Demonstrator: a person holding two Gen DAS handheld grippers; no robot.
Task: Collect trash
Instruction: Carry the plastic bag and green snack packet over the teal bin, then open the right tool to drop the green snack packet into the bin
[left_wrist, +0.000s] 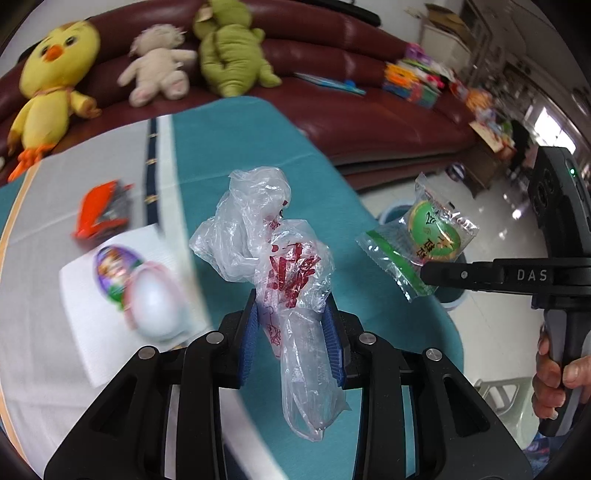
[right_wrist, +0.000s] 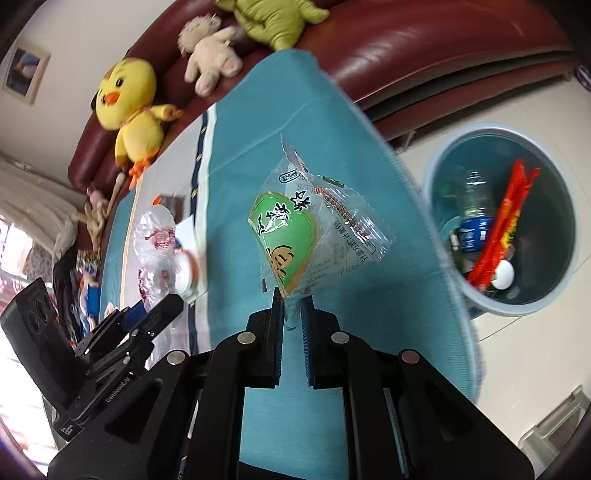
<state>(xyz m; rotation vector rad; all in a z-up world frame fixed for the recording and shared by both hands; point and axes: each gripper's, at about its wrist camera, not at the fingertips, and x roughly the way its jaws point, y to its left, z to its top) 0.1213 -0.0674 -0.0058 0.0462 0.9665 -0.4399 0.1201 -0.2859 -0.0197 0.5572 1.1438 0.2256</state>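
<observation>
A crumpled clear plastic bag (left_wrist: 273, 258) is clenched between the blue pads of the left hand-held gripper (left_wrist: 291, 328) and held above the teal-covered counter (left_wrist: 221, 147). A green snack wrapper (right_wrist: 314, 229) is pinched by one edge in the nearly closed right hand-held gripper (right_wrist: 291, 310), its body standing up and away from the fingers. The blue waste bin (right_wrist: 443, 155) is seen on the floor just past the counter's edge, to the right of the right hand-held gripper, with a bottle and red wrappers already inside. The right hand-held gripper is judged nearer the bin, so its wrapper would likely be dropped first. An egg-shaped package (left_wrist: 147, 295) and an orange wrapper (left_wrist: 99, 214) are left on the counter.
</observation>
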